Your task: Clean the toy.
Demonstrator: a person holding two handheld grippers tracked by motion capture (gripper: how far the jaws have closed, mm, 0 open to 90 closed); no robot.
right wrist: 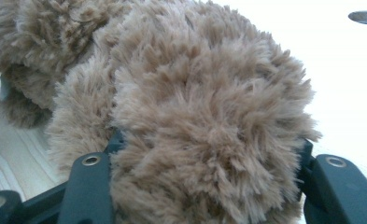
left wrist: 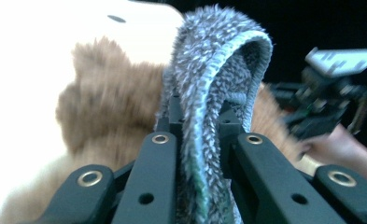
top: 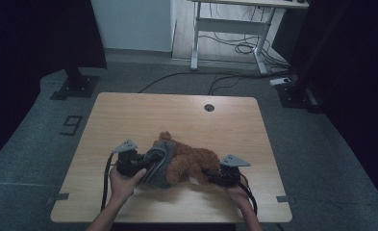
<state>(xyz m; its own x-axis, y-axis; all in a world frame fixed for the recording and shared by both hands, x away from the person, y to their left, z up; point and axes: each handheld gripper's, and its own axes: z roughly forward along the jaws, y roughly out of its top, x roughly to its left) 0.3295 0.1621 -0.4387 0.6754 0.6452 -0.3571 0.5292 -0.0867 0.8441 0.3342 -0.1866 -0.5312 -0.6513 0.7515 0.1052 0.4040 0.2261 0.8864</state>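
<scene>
Hidden and blurred parts

The brown plush toy [left wrist: 102,107] is blurred in the left gripper view — its near part lies behind the grey cloth [top: 158,166]; the right gripper's [top: 210,175] jaw tips are buried in fur.

Overhead table [top: 129,110]; two close tool-mounted views

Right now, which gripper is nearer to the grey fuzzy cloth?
Left. The left gripper is shut on the grey fuzzy cloth; the right gripper is at the far end of the brown plush toy, its jaws around the fur.
</scene>
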